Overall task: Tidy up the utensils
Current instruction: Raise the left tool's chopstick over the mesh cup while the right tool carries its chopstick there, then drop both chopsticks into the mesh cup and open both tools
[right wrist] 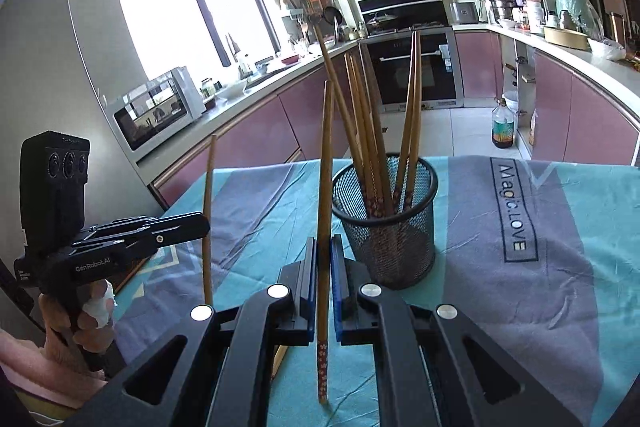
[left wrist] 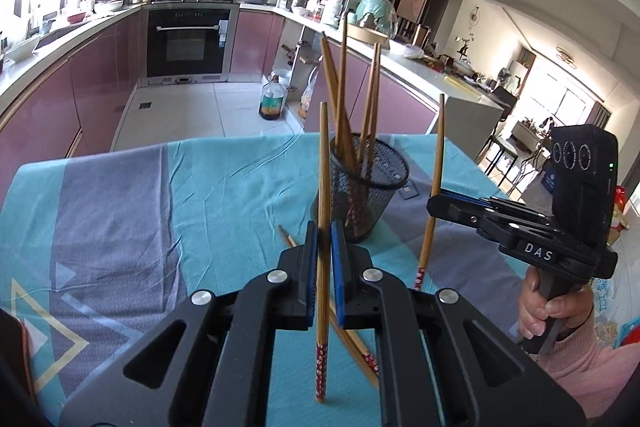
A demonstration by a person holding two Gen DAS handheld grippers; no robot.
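A black mesh cup point(left wrist: 366, 187) point(right wrist: 388, 223) stands on the table and holds several wooden chopsticks point(right wrist: 368, 131). My left gripper point(left wrist: 323, 239) is shut on one upright chopstick point(left wrist: 323, 187), just in front of the cup; it also shows at the left of the right wrist view point(right wrist: 202, 223). My right gripper point(right wrist: 323, 255) is shut on another upright chopstick point(right wrist: 325, 187), near the cup's left side; it shows in the left wrist view point(left wrist: 434, 201) to the right of the cup. Loose chopsticks point(left wrist: 356, 347) lie on the cloth under my left gripper.
The table wears a teal and grey cloth point(left wrist: 140, 211) point(right wrist: 540, 227). A dark flat object point(left wrist: 12, 351) lies at the table's left edge. Beyond are kitchen counters, an oven point(left wrist: 186, 43) and an oil bottle point(left wrist: 272, 99) on the floor.
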